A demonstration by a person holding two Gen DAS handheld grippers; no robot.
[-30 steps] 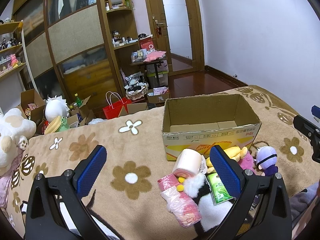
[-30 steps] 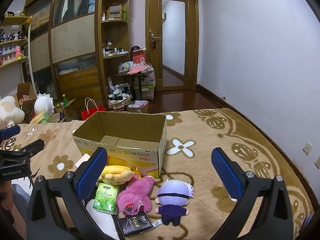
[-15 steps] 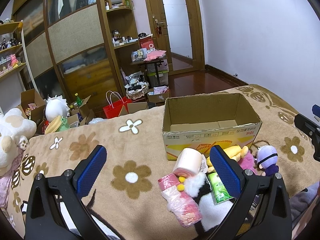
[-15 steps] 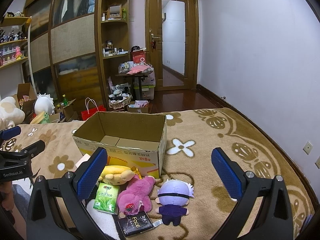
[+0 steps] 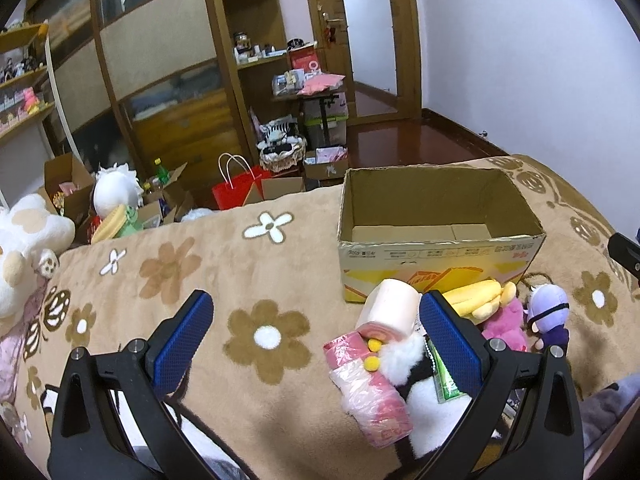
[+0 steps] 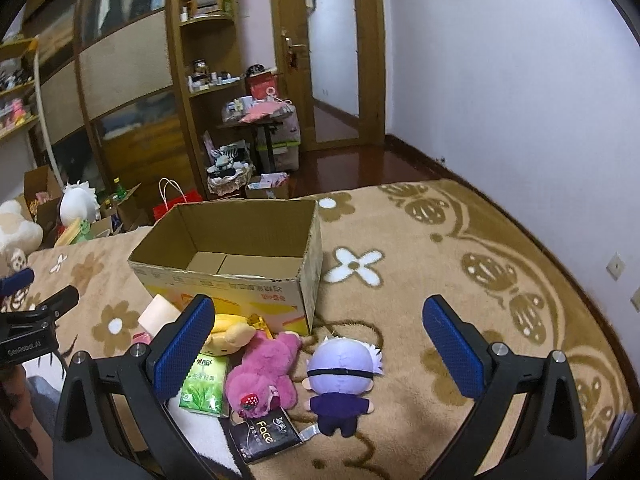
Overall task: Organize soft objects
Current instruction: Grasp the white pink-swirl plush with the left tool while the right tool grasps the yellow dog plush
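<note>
An empty cardboard box (image 5: 436, 216) (image 6: 240, 248) stands open on the flowered blanket. In front of it lie a white tissue roll (image 5: 390, 308), a pink wrapped pack (image 5: 370, 392), a black-and-white plush (image 5: 412, 368), a green tissue pack (image 6: 202, 384), a yellow plush (image 6: 228, 330), a pink bear plush (image 6: 262, 376), a purple-haired doll (image 6: 342, 376) and a black "Face" pack (image 6: 264, 434). My left gripper (image 5: 316, 340) is open and empty, above the blanket left of the pile. My right gripper (image 6: 320, 340) is open and empty, above the doll and bear.
The blanket (image 6: 460, 264) covers a bed, with its edge at the far side. A large white and tan plush (image 5: 24, 240) lies at the left. Boxes, a red bag (image 5: 236, 192) and shelves stand on the floor beyond.
Both grippers have shifted only slightly. Nothing was grasped or moved.
</note>
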